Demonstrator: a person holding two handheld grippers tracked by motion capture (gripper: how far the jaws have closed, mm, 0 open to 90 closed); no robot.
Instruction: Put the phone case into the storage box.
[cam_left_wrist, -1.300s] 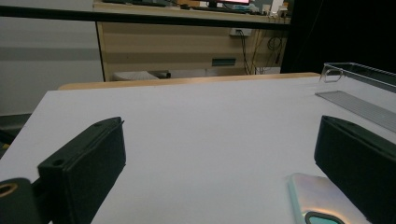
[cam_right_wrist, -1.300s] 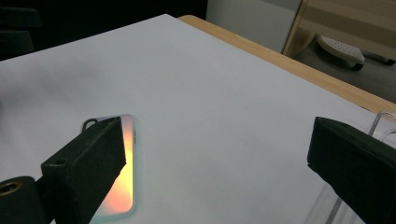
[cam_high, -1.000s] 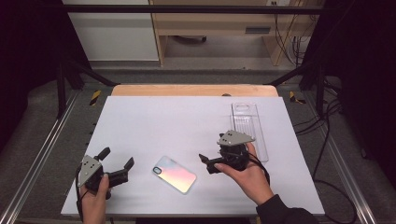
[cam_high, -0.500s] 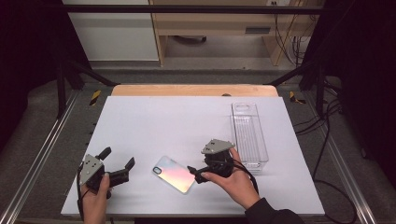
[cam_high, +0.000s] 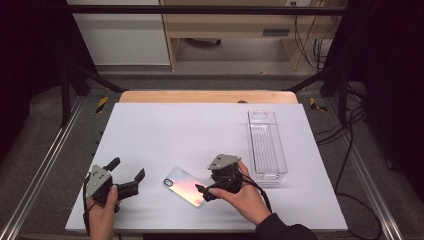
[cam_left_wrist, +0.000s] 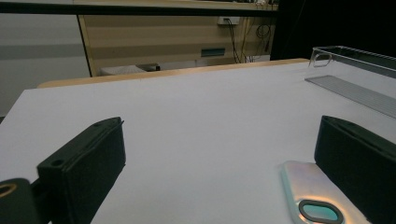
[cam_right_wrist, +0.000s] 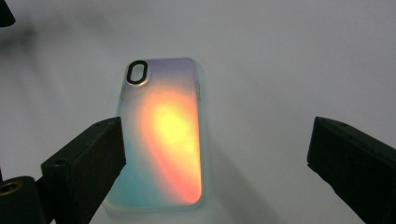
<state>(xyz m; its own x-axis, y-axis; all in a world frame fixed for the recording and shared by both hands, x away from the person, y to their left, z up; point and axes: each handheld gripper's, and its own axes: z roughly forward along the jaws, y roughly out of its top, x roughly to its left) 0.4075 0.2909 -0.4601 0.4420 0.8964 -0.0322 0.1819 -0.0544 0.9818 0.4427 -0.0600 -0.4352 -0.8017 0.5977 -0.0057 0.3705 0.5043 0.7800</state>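
An iridescent phone case (cam_high: 184, 186) lies flat on the white table (cam_high: 190, 130), camera cut-out toward the left. My right gripper (cam_high: 207, 184) hovers low over the case's right end, pointing down at it, jaws open. In the right gripper view the case (cam_right_wrist: 163, 135) lies between the wide-apart jaws, nearer the left one, and my right gripper (cam_right_wrist: 215, 168) holds nothing. My left gripper (cam_high: 126, 170) rests open at the table's front left, apart from the case. In the left gripper view the case's camera end (cam_left_wrist: 317, 198) sits by the right jaw of my left gripper (cam_left_wrist: 219, 168).
A long clear plastic tray (cam_high: 267, 145) stands at the right of the table, just beyond the right hand, also visible as the clear tray (cam_left_wrist: 355, 70). A wooden edge (cam_high: 207, 96) runs along the table's back. Metal rails flank both sides.
My right gripper has moved left and down, from beside the clear tray to just over the phone case. The left gripper and the case have stayed put.
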